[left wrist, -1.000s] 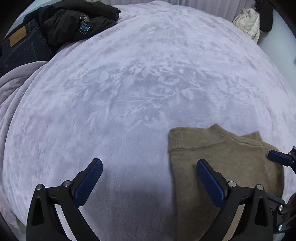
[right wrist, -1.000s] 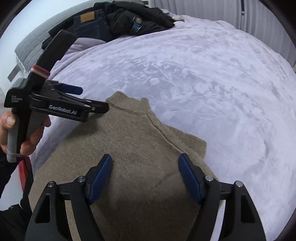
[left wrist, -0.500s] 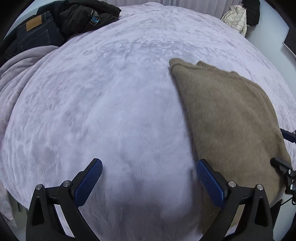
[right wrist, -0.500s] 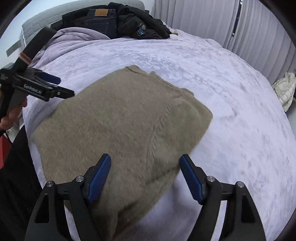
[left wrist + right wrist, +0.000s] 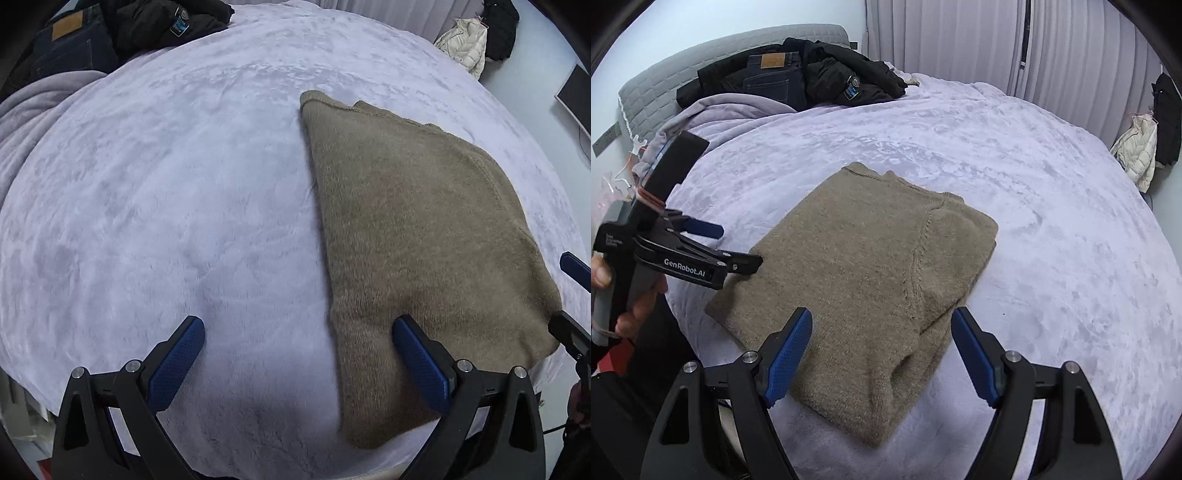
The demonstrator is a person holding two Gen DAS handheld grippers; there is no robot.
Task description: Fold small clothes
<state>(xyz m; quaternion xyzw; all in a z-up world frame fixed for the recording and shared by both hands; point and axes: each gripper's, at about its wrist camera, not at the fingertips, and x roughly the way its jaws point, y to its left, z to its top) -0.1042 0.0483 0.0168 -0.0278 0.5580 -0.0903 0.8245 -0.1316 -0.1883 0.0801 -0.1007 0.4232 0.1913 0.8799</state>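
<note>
Since the earlier frame you have drawn both grippers back from the folded tan sweater [image 5: 871, 280] lying on the lilac blanket [image 5: 1052, 229]; left gripper [image 5: 295, 362] and right gripper [image 5: 882, 354] gape empty, so snagging its thick near edge could undo the fold.

Lavender plush blanket [image 5: 1052, 240] covered the bed, grey quilted headboard [image 5: 738, 55] stood behind, pale pleated curtains [image 5: 960, 40] hung, white wall [image 5: 713, 18] at left.

Soft, even daylight lit the bed [image 5: 184, 184]; shadows stayed faint, focus sharp, fisheye edges bent and vignetted black.
</note>
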